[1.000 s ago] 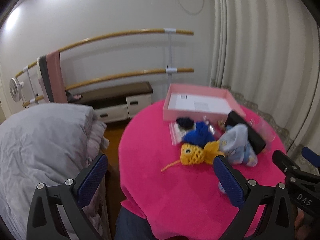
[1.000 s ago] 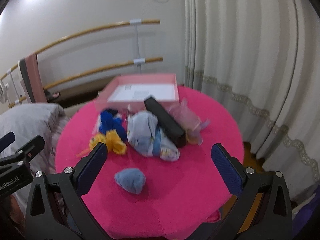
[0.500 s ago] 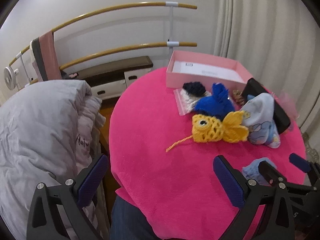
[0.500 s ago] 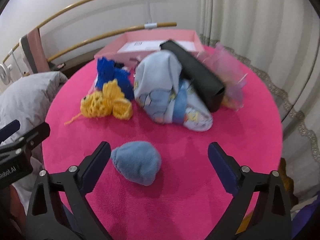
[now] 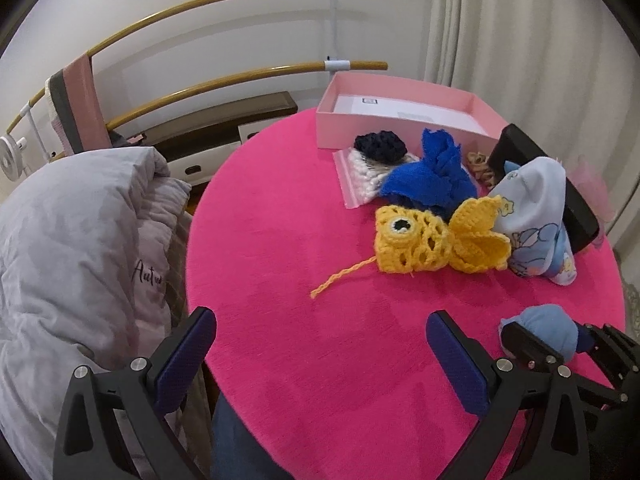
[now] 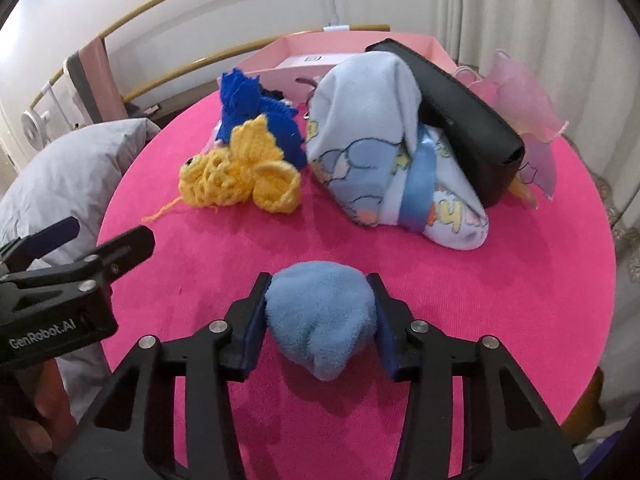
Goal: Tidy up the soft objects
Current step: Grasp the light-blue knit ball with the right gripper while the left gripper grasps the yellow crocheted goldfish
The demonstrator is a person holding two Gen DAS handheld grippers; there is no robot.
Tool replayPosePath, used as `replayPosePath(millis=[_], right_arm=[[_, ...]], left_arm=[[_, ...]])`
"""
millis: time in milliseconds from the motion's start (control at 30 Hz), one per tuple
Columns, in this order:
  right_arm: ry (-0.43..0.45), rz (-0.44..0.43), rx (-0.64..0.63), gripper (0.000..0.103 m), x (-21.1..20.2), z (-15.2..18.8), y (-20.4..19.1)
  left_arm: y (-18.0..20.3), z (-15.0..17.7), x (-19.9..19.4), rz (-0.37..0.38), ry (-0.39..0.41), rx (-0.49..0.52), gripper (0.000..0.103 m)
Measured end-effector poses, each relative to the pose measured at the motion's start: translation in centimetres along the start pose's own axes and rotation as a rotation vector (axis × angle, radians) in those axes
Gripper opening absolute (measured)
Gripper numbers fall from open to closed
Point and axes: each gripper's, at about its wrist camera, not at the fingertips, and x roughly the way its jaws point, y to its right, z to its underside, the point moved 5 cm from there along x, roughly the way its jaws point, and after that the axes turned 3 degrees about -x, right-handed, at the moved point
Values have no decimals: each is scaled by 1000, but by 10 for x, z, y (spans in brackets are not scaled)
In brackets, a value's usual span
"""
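Note:
A light blue plush ball (image 6: 320, 312) lies on the pink round table (image 5: 280, 240) near its front edge. My right gripper (image 6: 318, 284) is closing on it, and both pads touch its sides; the same grip shows in the left wrist view, ball (image 5: 548, 320) between the jaws. My left gripper (image 5: 322, 320) stands open over bare tablecloth to the ball's left, with nothing between its fingers. Further back lie a yellow crochet fish (image 5: 432, 240), a dark blue cloth (image 5: 432, 172) and a pale blue printed cloth bundle (image 6: 380, 152).
A pink open box (image 5: 400, 128) stands at the table's back. A black case (image 6: 460, 120) leans on the printed bundle, pink gauze (image 6: 520, 104) beside it. A zip bag (image 5: 372, 164) holds knitted pieces. A grey duvet (image 5: 72, 240) lies left of the table.
Both grippers came down toward the table. The right one moved over the light blue ball and drew its jaws in from wide open onto the ball's sides.

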Motion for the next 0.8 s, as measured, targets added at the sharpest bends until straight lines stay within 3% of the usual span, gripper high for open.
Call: replayPosePath(millis=[433,633,733,800], right_arm=[[-6,23,33,43,0,-11,42],[-12,18,36,43,0,-15,52],[-13,15,35,43,0,-15,53],[-13,14,37,43,-1,-15,55]], left_arm=[[39,-23,44,54,-30,35,103],[44,-41,76,45,-44,20,101],[42,-42,91,135,-82,-31,79],[43,-42,93,148,-80,-32,66]])
